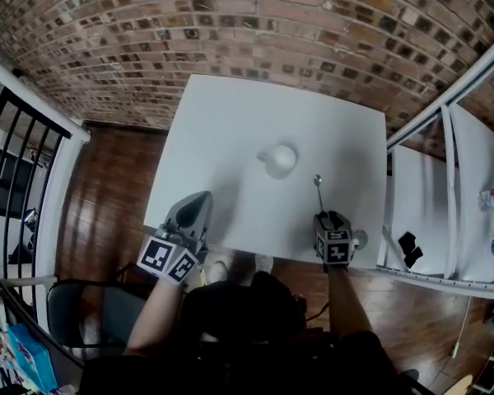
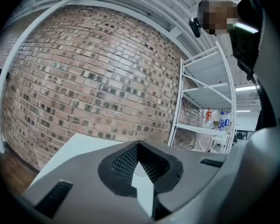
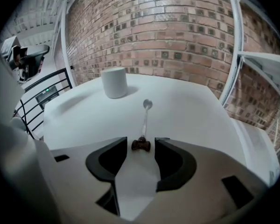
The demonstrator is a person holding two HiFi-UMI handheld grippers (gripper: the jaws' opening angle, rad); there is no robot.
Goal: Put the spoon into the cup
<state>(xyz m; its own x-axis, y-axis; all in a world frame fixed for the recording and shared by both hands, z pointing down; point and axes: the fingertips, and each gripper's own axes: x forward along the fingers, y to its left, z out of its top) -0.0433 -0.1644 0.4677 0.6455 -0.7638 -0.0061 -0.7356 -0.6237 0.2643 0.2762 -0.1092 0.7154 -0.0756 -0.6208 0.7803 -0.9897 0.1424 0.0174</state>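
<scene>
- Right gripper view: right gripper (image 3: 141, 142) has its jaws wide apart, pads touching nothing. The dark knobbed end of the spoon (image 3: 145, 119) lies between the 2 jaw tips, flat on the table (image 3: 196, 120). Not gripped yet.
- Spoon runs straight away from the jaws, bowl at the far end. Cup (image 3: 115, 82) stands upright beyond the bowl and to its left, apart from it.
- Left gripper (image 2: 139, 146): jaw tips together, nothing between them. In the head view it sits at the near left table edge, well apart from the cup.
- Risk 1: handle is thin and flat on the surface. If the jaws close too high, the pads may pass over it; too low, and the tips may scrape the table and shove the spoon forward.
- Risk 2: a grip on the end knob alone leaves the whole length hanging out. The spoon would likely pivot in the pads, bowl drooping, which spoils the aim at the cup mouth.
- Risk 3: cup looks light and nothing steadies it. A bowl striking the rim or wall could slide or tip it.
</scene>
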